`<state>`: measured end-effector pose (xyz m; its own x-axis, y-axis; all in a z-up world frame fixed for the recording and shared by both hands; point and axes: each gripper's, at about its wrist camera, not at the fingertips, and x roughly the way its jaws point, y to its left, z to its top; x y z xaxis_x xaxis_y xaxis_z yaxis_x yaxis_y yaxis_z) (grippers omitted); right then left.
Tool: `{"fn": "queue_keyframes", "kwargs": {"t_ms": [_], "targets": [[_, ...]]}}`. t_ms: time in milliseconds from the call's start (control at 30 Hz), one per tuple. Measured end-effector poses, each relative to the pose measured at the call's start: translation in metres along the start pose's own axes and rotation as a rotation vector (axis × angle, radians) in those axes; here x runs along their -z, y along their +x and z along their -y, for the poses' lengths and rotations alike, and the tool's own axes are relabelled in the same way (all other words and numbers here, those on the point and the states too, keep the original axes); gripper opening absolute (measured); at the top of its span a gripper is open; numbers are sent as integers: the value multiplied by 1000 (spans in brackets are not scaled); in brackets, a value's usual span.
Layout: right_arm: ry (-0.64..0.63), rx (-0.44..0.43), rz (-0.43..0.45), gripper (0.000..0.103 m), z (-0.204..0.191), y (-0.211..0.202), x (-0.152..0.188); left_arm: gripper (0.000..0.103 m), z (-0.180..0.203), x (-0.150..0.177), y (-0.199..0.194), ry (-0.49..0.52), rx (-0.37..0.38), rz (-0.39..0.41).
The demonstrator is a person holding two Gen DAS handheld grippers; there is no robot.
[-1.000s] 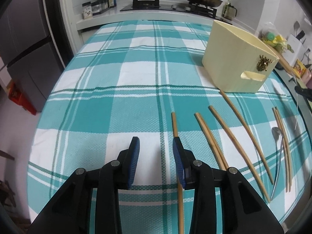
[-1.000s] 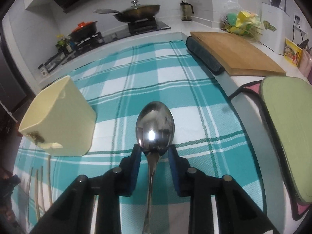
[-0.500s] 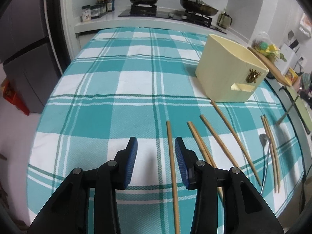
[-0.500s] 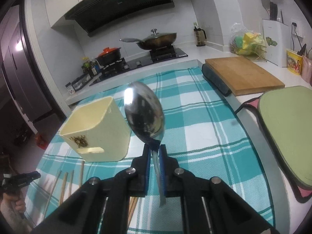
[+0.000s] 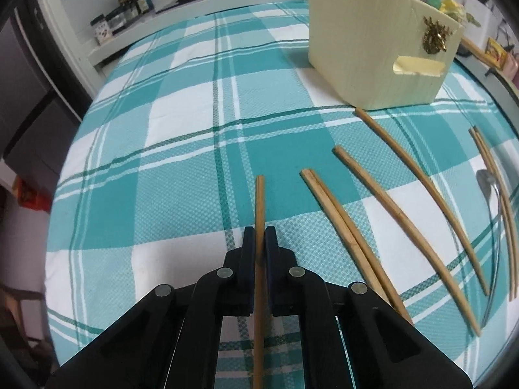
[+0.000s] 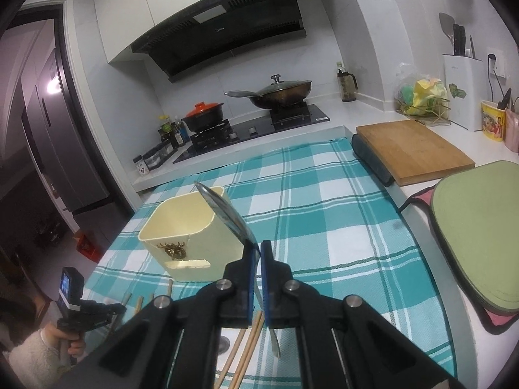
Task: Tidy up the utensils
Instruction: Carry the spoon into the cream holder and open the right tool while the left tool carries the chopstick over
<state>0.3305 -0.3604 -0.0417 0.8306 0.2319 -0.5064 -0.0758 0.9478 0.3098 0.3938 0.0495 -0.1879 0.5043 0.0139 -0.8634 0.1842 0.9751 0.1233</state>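
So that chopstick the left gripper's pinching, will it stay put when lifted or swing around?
The chopstick looks like stiff wood, so it probably won't bend. The left gripper is shut on it with length sticking out both ways, so it may pivot between the pads. It's thin and smooth-looking, likely light, and could slip if tilted steeply toward the cream holder.

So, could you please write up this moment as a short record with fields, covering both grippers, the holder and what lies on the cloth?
left gripper: shut on a chopstick lying on the checked cloth, jaws just closed
right gripper: shut on a spoon by its handle, bowl raised in front of the holder
holder: cream, upright, nothing visible inside
loose chopsticks: several, lying on the cloth right of the held one
second spoon: lying on the cloth at far right
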Motion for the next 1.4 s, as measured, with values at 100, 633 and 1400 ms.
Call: {"fn": "queue_keyframes", "kwargs": {"t_ms": [100, 633, 1400], "targets": [[2, -7, 9, 4, -1, -6, -3, 3, -8, -3, -6, -63, 58, 19], [-32, -94, 40, 4, -33, -26, -13, 4, -48, -38, -136, -247, 278, 370], [1, -242, 116, 4, -100, 40, -127, 3, -22, -196, -235, -191, 320, 675]]}}
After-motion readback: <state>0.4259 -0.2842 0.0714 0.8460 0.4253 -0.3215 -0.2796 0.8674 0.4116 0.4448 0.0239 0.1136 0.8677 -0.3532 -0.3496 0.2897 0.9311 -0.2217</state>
